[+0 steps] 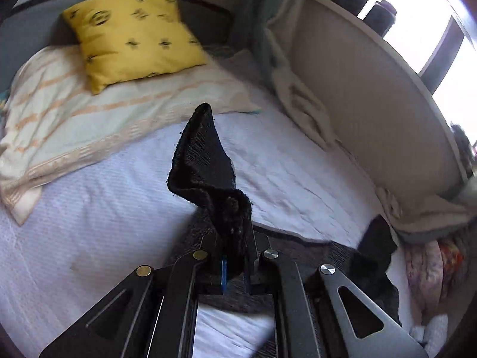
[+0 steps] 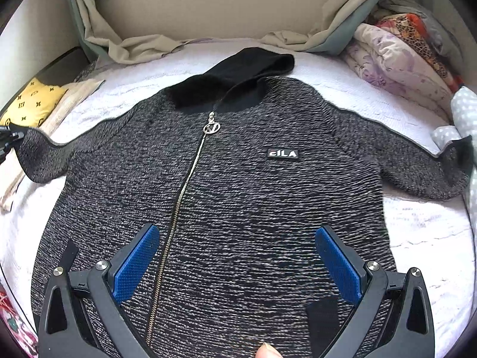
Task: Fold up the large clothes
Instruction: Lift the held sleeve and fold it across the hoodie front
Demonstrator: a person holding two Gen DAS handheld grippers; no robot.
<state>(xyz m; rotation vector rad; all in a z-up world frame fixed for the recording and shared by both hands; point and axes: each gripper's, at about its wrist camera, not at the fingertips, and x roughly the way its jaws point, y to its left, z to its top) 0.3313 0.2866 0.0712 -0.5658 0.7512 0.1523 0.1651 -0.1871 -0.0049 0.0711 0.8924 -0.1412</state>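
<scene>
A dark grey knit zip hoodie (image 2: 238, 197) with a black hood (image 2: 253, 62) and a white logo patch lies face up, sleeves spread, on a white bedspread (image 2: 423, 232). My right gripper (image 2: 237, 256) hangs open and empty over the hoodie's lower front, blue pads (image 2: 137, 265) on either side of the zip area. My left gripper (image 1: 235, 268) is shut on the black cuff (image 1: 205, 161) of the hoodie's left sleeve and holds it lifted above the bed; the cuff sticks up past the fingers. That gripper also shows at the left edge of the right wrist view (image 2: 9, 137).
A yellow cushion (image 1: 134, 35) leans on a striped pillow (image 1: 74, 113) at the head of the bed. A beige wall panel (image 1: 372, 95) and bunched sheets run along the far side. Folded floral bedding (image 2: 399, 59) is stacked by the right sleeve.
</scene>
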